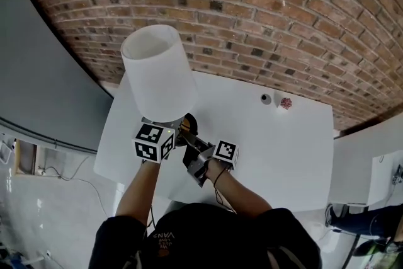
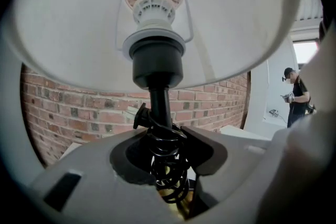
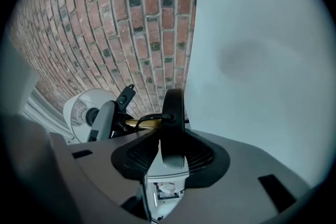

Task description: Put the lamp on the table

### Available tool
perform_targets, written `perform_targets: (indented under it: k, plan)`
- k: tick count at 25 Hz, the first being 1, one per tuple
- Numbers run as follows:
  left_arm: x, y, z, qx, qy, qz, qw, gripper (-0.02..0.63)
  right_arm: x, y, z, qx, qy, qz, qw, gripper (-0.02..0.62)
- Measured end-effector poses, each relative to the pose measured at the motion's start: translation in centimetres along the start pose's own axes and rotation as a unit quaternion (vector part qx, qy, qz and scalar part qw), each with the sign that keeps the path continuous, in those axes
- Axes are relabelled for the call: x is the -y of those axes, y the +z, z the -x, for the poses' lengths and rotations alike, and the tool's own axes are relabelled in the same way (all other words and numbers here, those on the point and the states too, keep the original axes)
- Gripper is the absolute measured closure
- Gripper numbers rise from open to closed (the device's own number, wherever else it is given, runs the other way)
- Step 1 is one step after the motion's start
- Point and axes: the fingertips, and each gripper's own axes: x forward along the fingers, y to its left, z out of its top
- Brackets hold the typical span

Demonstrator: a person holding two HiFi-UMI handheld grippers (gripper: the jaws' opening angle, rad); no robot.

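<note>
The lamp has a white shade (image 1: 157, 72), a black socket, a thin stem (image 2: 159, 105) wound with coiled black cord (image 2: 168, 160), and a round black base (image 3: 172, 118). I hold it over the near left part of the white table (image 1: 277, 148), leaning slightly left. My left gripper (image 2: 168, 165) is shut on the cord-wrapped stem just under the shade. My right gripper (image 3: 170, 155) is shut on the rim of the base, pads on both faces. In the head view the left gripper (image 1: 171, 128) and right gripper (image 1: 192, 143) meet under the shade. Whether the base touches the table is hidden.
A red brick wall (image 1: 283, 22) runs behind the table. A small grey item (image 1: 266, 99) and a small pink item (image 1: 286, 103) sit near the table's far right edge. A grey panel (image 1: 38, 85) stands on the left. A person (image 2: 296, 97) stands far off.
</note>
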Motion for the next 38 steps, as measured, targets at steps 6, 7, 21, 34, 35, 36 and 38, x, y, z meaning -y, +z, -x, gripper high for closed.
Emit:
perform_targets:
  k: [6, 7, 21, 34, 35, 36, 38]
  plan:
    - [-4.0, -2.0, -3.0, -0.020, -0.002, 0.022, 0.9996, 0.454, 2.0, 2.1, -3.9, 0.008, -0.009, -0.010, 1.000, 0.465]
    - [-4.6, -2.3, -3.5, -0.024, -0.003, 0.023, 0.9994, 0.454, 2.4, 2.3, -4.4, 0.010, -0.010, -0.013, 1.000, 0.465]
    - [-9.4, -2.9, -10.1, -0.033, -0.020, 0.031, 0.9988, 0.454, 4.6, 8.1, -9.6, 0.059, -0.001, -0.034, 0.998, 0.469]
    - [-12.1, -3.2, -14.3, 0.001, -0.016, 0.013, 0.9998, 0.454, 5.8, 12.1, -7.2, 0.122, -0.017, -0.055, 0.991, 0.512]
    - [-12.4, -3.1, -14.6, 0.005, -0.014, 0.009, 0.9999, 0.454, 5.6, 12.3, -6.9, 0.126, -0.014, -0.054, 0.990, 0.517]
    - [-12.6, -3.0, -14.8, 0.010, -0.012, 0.005, 0.9999, 0.454, 5.5, 12.4, -6.6, 0.130, -0.012, -0.053, 0.990, 0.520]
    - [-12.8, -2.9, -15.3, 0.021, -0.012, -0.005, 0.9997, 0.454, 5.4, 12.6, -6.0, 0.134, -0.010, -0.051, 0.990, 0.517]
